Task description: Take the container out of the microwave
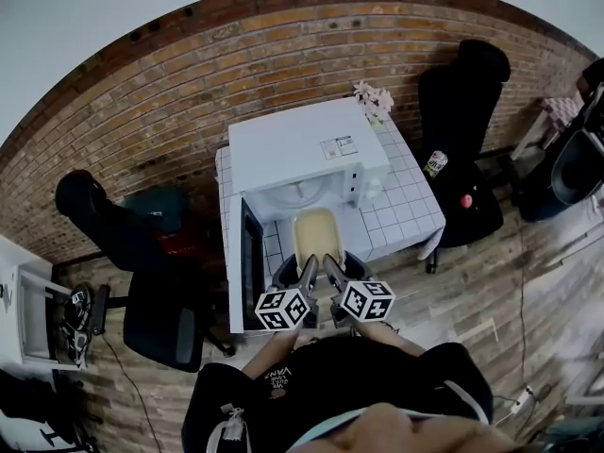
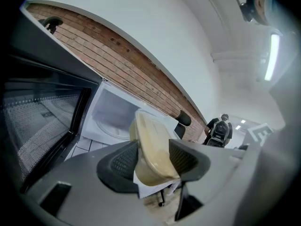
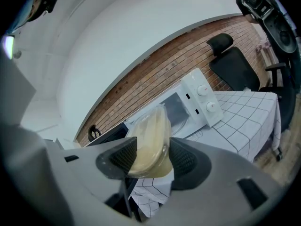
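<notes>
A red brick wall (image 1: 189, 92) backs a white tiled counter (image 1: 406, 206) carrying a white box-shaped microwave oven (image 1: 302, 149), whose dark-windowed door (image 1: 250, 272) stands open on the left tool's outer side. The left tool (image 2: 153, 154) and the right tool (image 3: 149, 157) sit side by side, each with its jaws clamped on the near end of the pale yellow translucent plastic container (image 1: 317, 232). The container juts forward from both tools, in front of the oven's open mouth, with the cavity just beyond it.
</notes>
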`<control>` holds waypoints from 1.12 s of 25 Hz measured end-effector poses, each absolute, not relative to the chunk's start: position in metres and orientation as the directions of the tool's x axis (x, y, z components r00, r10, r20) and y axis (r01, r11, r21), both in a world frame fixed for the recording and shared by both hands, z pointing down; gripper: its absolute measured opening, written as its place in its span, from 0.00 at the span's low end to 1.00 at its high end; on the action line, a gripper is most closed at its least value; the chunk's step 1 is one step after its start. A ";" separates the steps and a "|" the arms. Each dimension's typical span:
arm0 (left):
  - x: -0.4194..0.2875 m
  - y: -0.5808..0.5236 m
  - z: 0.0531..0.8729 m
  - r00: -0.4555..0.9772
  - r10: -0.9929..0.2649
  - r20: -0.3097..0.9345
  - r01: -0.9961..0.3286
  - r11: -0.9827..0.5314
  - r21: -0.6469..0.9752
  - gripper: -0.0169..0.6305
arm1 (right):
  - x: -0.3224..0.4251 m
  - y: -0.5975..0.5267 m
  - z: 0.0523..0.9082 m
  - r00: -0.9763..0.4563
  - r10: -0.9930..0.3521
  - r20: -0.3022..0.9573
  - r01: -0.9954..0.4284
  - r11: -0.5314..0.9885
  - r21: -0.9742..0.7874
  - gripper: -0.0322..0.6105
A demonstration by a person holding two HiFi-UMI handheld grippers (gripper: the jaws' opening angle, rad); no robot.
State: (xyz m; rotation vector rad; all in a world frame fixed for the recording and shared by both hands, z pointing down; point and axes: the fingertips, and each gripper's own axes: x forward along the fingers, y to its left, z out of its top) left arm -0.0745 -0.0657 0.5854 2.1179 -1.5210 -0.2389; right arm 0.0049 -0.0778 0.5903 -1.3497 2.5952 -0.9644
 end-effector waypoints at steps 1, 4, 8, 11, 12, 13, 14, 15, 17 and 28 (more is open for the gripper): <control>-0.075 -0.064 0.586 0.363 -0.919 0.153 -0.829 -0.244 0.502 0.35 | 0.005 -0.076 0.590 -0.607 -0.763 0.222 -0.723 0.414 -0.554 0.38; -0.076 -0.059 0.587 0.385 -0.910 0.156 -0.824 -0.263 0.501 0.35 | 0.004 -0.069 0.592 -0.589 -0.777 0.222 -0.731 0.395 -0.557 0.38; -0.077 -0.053 0.588 0.407 -0.900 0.154 -0.817 -0.283 0.503 0.35 | 0.003 -0.061 0.593 -0.570 -0.790 0.226 -0.743 0.378 -0.553 0.37; -0.078 -0.048 0.588 0.424 -0.893 0.152 -0.811 -0.300 0.502 0.35 | 0.002 -0.055 0.592 -0.556 -0.800 0.227 -0.750 0.365 -0.552 0.37; -0.078 -0.047 0.588 0.430 -0.890 0.151 -0.809 -0.305 0.502 0.35 | 0.003 -0.054 0.593 -0.551 -0.803 0.227 -0.752 0.361 -0.551 0.37; -0.078 -0.046 0.588 0.435 -0.888 0.150 -0.807 -0.311 0.502 0.35 | 0.003 -0.052 0.592 -0.547 -0.806 0.226 -0.754 0.358 -0.550 0.37; -0.077 -0.045 0.588 0.440 -0.886 0.149 -0.805 -0.315 0.503 0.35 | 0.003 -0.051 0.592 -0.543 -0.809 0.225 -0.756 0.355 -0.549 0.37; -0.077 -0.044 0.588 0.444 -0.884 0.148 -0.803 -0.320 0.503 0.35 | 0.003 -0.049 0.592 -0.539 -0.812 0.224 -0.759 0.353 -0.548 0.37; -0.076 -0.041 0.588 0.453 -0.880 0.147 -0.800 -0.328 0.503 0.35 | 0.004 -0.046 0.591 -0.533 -0.816 0.224 -0.763 0.348 -0.545 0.37; -0.072 -0.034 0.590 0.474 -0.868 0.149 -0.788 -0.343 0.512 0.35 | 0.008 -0.037 0.594 -0.508 -0.829 0.233 -0.779 0.327 -0.534 0.37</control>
